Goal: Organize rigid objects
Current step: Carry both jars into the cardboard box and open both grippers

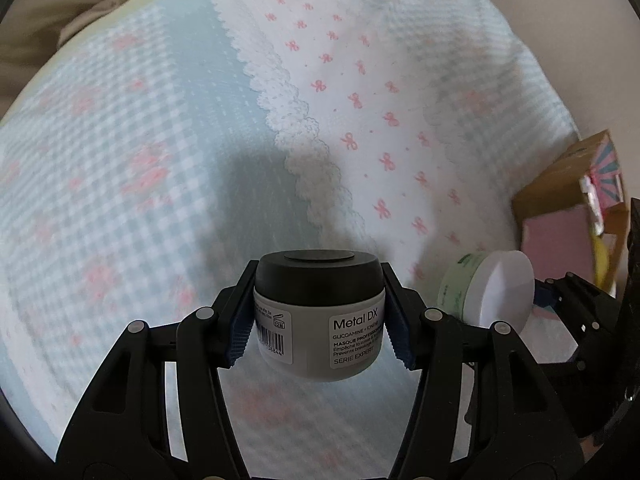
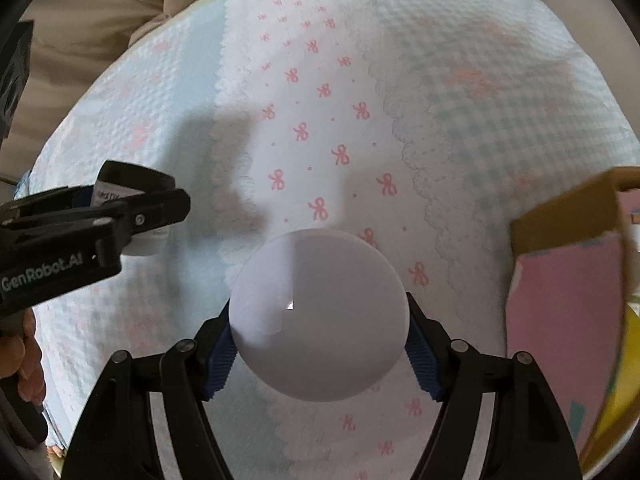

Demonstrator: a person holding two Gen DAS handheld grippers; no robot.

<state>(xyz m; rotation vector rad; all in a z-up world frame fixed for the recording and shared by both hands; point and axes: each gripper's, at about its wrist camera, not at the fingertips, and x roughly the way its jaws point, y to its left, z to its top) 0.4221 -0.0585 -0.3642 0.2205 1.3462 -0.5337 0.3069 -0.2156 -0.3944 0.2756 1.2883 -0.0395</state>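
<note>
Left wrist view shows the left gripper (image 1: 320,312) clamping a grey jar (image 1: 318,320) with readable label; right wrist view shows the right gripper (image 2: 320,332) clamping a white-lidded jar (image 2: 320,316), over the bedspread (image 2: 360,120).

We counted two jars: one grey jar with a black lid (image 1: 320,316) and one green jar with a white lid (image 1: 486,294). We saw two grippers, the left gripper (image 1: 320,320) and the right gripper (image 2: 320,340). There was one box (image 1: 572,216) and one cloth (image 1: 160,160).
</note>
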